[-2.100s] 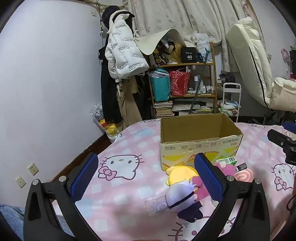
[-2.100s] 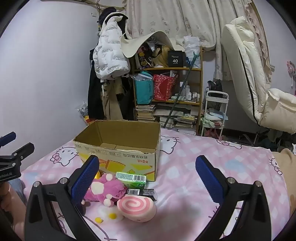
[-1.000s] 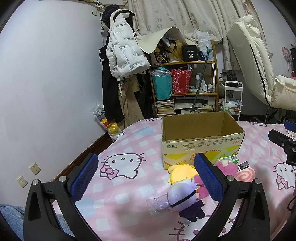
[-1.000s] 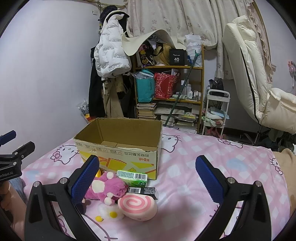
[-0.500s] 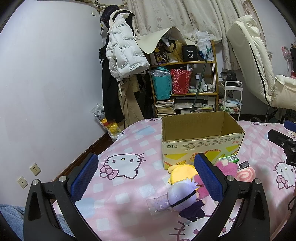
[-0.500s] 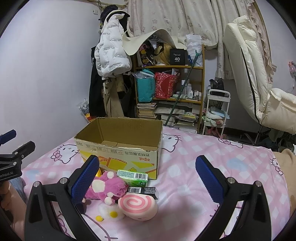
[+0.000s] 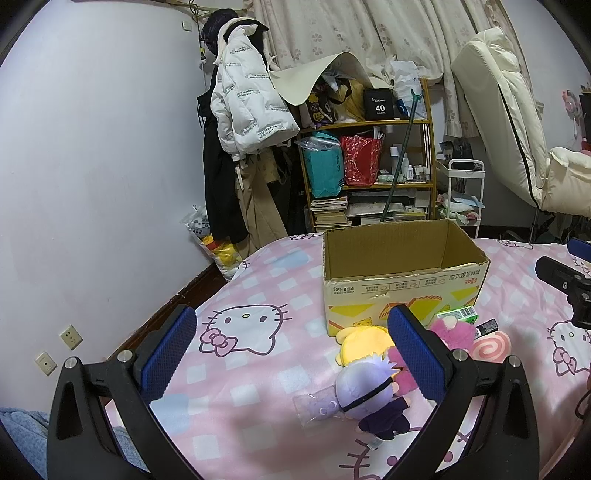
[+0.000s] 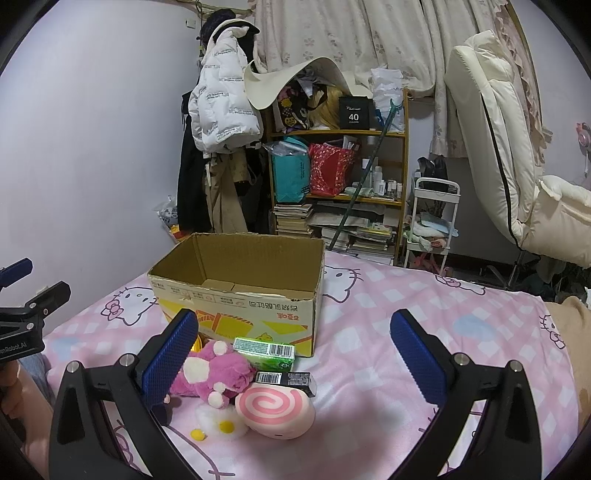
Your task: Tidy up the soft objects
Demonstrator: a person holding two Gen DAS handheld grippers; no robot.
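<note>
**Both hands empty, toys unsorted**

Left wrist: my left hand-held gripper [image 7: 291, 343] hangs spread wide and empty; the purple-haired plush doll [image 7: 364, 387] lies on the pink bed before the open cardboard box [image 7: 402, 280].

Right wrist: my right hand-held gripper [image 8: 293, 345] gapes empty; grabbing the magenta plush bear [image 8: 212, 371] risks snagging the green carton [image 8: 264, 352] touching it.

I note a plain pale wall [image 7: 92, 147] on the left, with two sockets [image 7: 59, 349] low down. A white puffer jacket [image 7: 247, 110] hangs over dark coats in the corner. Floral curtains [image 7: 351, 33] run along the back, above a cluttered wooden shelf [image 7: 369, 158] holding bags and stacked books. A white trolley [image 8: 432, 221] stands beside it. A cream padded recliner [image 8: 495, 147] leans at right. The bed carries a pink cat-print sheet [image 8: 406, 314].
</note>
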